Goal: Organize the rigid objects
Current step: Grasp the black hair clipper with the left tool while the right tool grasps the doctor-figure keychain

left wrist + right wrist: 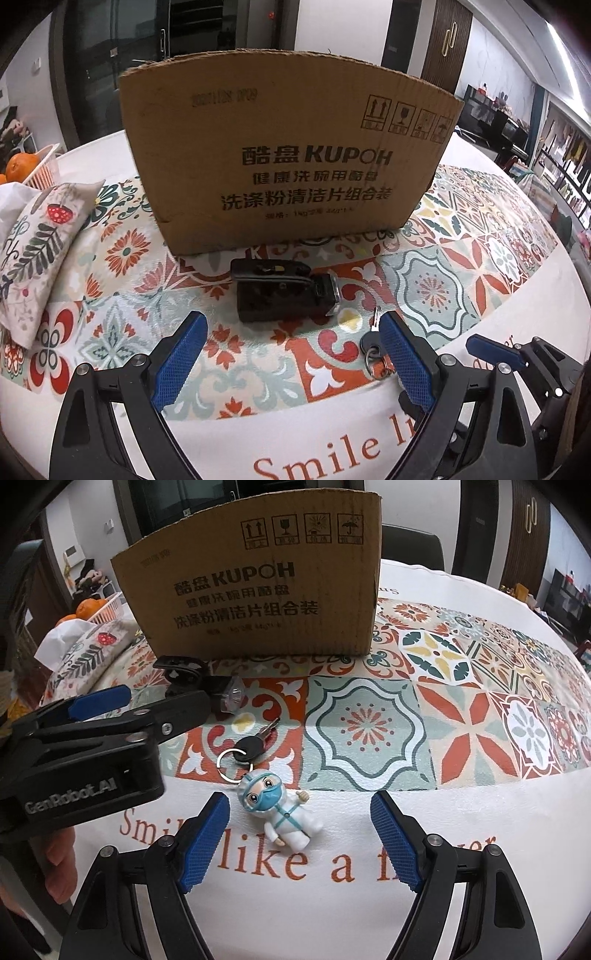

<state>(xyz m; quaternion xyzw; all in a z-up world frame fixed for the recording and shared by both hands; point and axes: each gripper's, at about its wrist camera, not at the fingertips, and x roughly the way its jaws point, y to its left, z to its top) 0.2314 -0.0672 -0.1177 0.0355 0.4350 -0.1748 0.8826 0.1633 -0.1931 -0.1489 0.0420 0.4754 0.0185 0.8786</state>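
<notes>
Left wrist view: the left gripper [291, 354] stands wide open and holds nothing. Just in front of the cardboard box [291, 147], on the patterned tablecloth [461, 258], lies a black bike light [280, 291], its clear lens end pointing right. It looks like hard plastic, light and stiff, with smooth sides that may slip; I would take it across the square body, not by the clamp strap on top or the lens. To the right of the light and nearer than the box, a key [371, 343] lies half hidden by the right finger.

Right wrist view: the right gripper [299, 840] is also open, empty, its fingers either side of a small toy figure [277, 816] that lies well in front of the box. The figure is hard, light and knobbly; the torso is the surest hold. A ring joins it to the key, so that will trail and swing.
</notes>
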